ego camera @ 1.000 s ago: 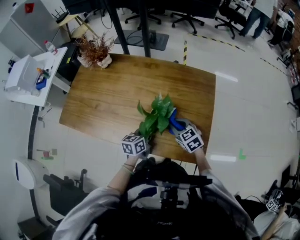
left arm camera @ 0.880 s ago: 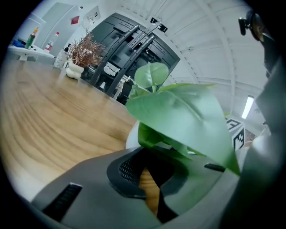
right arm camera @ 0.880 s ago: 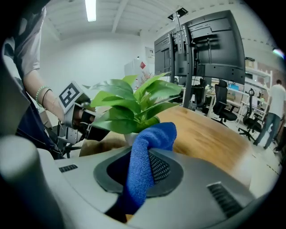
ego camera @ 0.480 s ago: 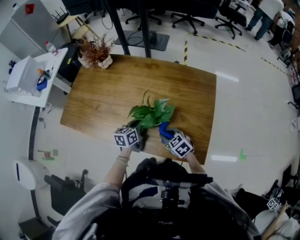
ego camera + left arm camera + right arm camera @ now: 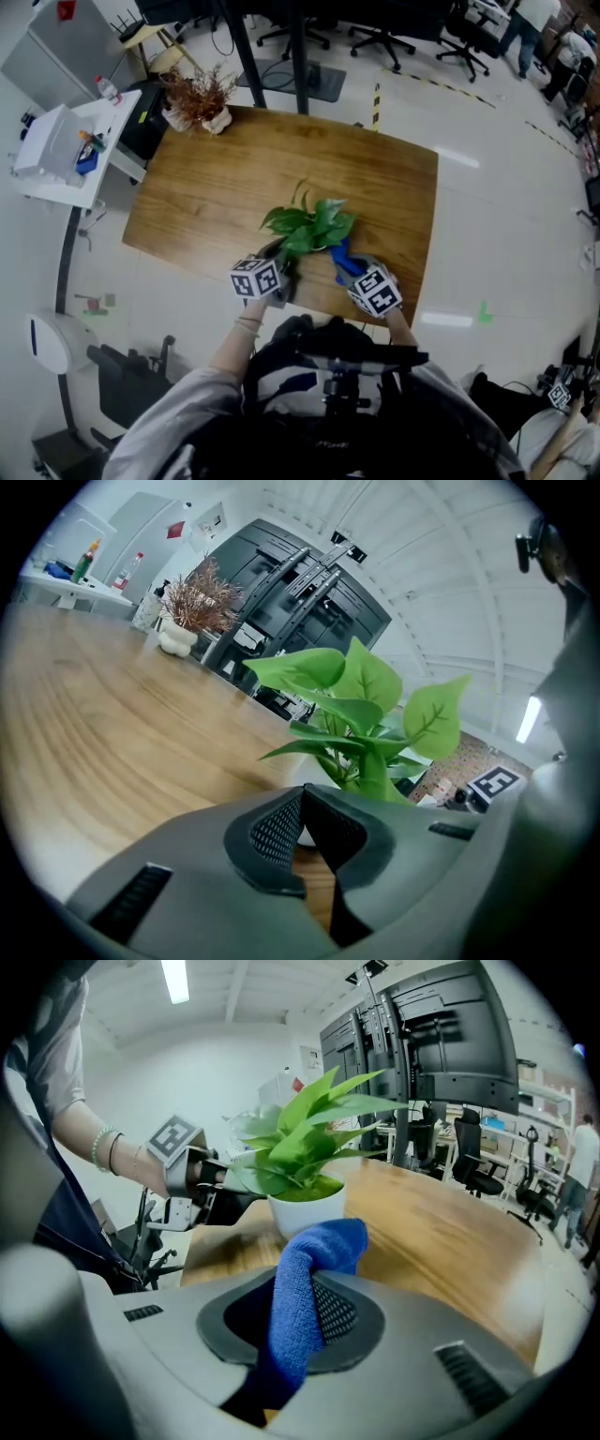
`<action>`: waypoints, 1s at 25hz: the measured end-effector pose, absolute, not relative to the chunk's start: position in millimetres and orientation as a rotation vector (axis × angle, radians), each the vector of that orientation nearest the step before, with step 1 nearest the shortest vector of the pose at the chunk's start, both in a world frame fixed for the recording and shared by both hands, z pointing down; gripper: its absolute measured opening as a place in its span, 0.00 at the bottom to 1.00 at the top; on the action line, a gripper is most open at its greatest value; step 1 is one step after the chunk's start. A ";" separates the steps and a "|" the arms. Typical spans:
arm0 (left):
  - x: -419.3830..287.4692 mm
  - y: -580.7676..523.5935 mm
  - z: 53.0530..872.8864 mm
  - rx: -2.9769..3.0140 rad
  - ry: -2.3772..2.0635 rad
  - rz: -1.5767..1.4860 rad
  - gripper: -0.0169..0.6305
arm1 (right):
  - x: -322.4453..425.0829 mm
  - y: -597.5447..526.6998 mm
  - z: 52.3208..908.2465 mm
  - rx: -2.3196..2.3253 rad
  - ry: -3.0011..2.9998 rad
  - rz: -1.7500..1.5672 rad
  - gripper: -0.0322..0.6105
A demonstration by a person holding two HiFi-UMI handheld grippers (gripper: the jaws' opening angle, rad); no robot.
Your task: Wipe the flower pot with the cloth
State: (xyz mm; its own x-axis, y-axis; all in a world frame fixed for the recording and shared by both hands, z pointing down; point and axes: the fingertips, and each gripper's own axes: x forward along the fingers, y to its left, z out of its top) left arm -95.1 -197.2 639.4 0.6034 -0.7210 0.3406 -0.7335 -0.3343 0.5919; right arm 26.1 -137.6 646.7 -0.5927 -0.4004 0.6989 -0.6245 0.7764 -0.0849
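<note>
A white flower pot (image 5: 306,1213) with a green leafy plant (image 5: 309,223) stands near the front edge of the wooden table (image 5: 206,187); in the head view the leaves hide the pot. My left gripper (image 5: 284,269) is at the pot's left side, jaws closed at the rim (image 5: 302,834), and it also shows in the right gripper view (image 5: 223,1194). My right gripper (image 5: 356,274) is shut on a blue cloth (image 5: 305,1288). The cloth's folded end sticks out a short way in front of the pot's right side, and I cannot tell whether they touch.
A dried plant in a small white pot (image 5: 202,98) stands at the table's far left corner. A white side table (image 5: 66,150) with bottles is off to the left. Dark desk legs and office chairs (image 5: 375,37) lie beyond the far edge. The table's front edge is just under my grippers.
The plant and left gripper have shifted slightly left since a second ago. The right gripper with the cloth drew back from the pot towards me, then edged right.
</note>
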 end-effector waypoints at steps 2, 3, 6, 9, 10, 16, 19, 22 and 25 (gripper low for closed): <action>-89.8 -185.2 640.6 2.086 -1.128 0.000 0.04 | 32.6 -151.5 638.0 0.773 -2.278 0.370 0.16; -86.3 -180.0 642.1 2.081 -1.121 -0.006 0.04 | 34.3 -160.1 633.2 0.780 -2.280 0.344 0.16; -76.6 -169.0 648.9 2.065 -1.104 -0.003 0.04 | 35.9 -185.0 622.3 0.804 -2.301 0.293 0.16; -72.0 -167.3 651.2 2.070 -1.088 0.013 0.04 | 29.5 -193.3 617.8 0.773 -2.323 0.266 0.16; -72.5 -168.9 650.7 2.074 -1.088 0.017 0.04 | 26.2 -192.3 618.3 0.757 -2.329 0.261 0.16; -92.6 -188.4 648.8 2.081 -1.130 0.025 0.04 | 9.2 -170.9 636.4 0.711 -2.318 0.313 0.16; -104.7 -201.3 648.1 2.089 -1.149 0.038 0.04 | -2.4 -157.7 647.5 0.678 -2.312 0.341 0.16; -115.1 -215.0 646.2 2.088 -1.167 0.047 0.04 | -15.7 -149.3 656.1 0.642 -2.299 0.355 0.16; -121.9 -224.4 645.2 2.083 -1.178 0.038 0.04 | -26.7 -146.4 665.4 0.626 -2.291 0.370 0.16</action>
State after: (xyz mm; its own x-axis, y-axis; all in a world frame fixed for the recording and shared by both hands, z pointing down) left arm -121.9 -224.4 645.2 0.5795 -0.7316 0.3590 -0.7532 -0.3126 0.5787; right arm -26.7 -146.4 665.4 -0.6216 -0.3283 0.7113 -0.5356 0.8407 -0.0801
